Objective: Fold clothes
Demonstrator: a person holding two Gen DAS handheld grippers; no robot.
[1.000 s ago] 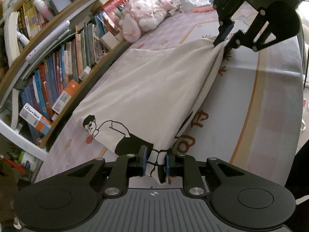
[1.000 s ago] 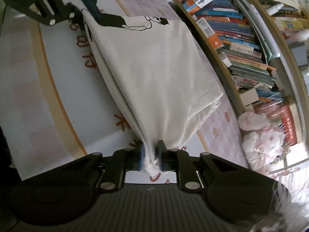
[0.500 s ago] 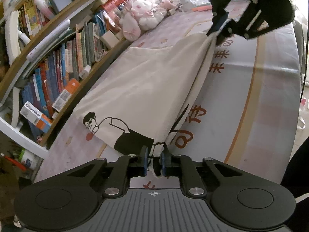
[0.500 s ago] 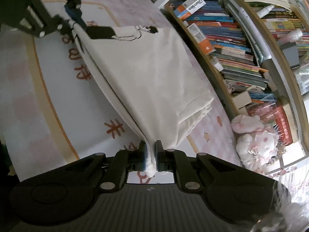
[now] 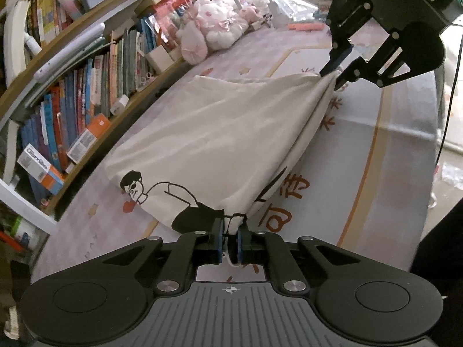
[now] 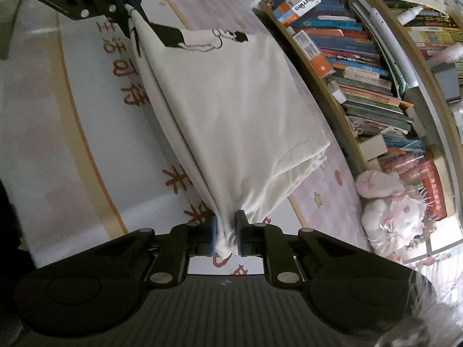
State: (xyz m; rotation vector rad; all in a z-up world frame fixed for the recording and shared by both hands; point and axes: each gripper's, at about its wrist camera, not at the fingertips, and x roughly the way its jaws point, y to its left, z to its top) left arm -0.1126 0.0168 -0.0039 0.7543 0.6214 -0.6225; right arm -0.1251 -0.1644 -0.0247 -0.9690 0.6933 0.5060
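Note:
A cream T-shirt [image 5: 217,133] with a black cartoon print lies on the bed, and its near edge is lifted and stretched between both grippers. In the left wrist view my left gripper [image 5: 230,231] is shut on the printed end of that edge. My right gripper [image 5: 332,73] holds the far end at the upper right. In the right wrist view the T-shirt [image 6: 231,101] runs from my right gripper [image 6: 225,225] up to the left gripper [image 6: 130,3]. The right jaws are opening slightly, with a bunch of cloth still pressed between the pads.
A pink bedspread [image 5: 361,159] with orange characters lies under the shirt. A wooden bookshelf [image 5: 72,101] packed with books runs along the shirt's far side. A pink plush toy [image 5: 208,34] sits at the end of the shelf. A cable [image 5: 448,101] hangs at the right.
My left jaws have narrowed onto the printed corner of the shirt. The edge held between the two grippers is pulled tauter. Both hands have stayed roughly where they were.

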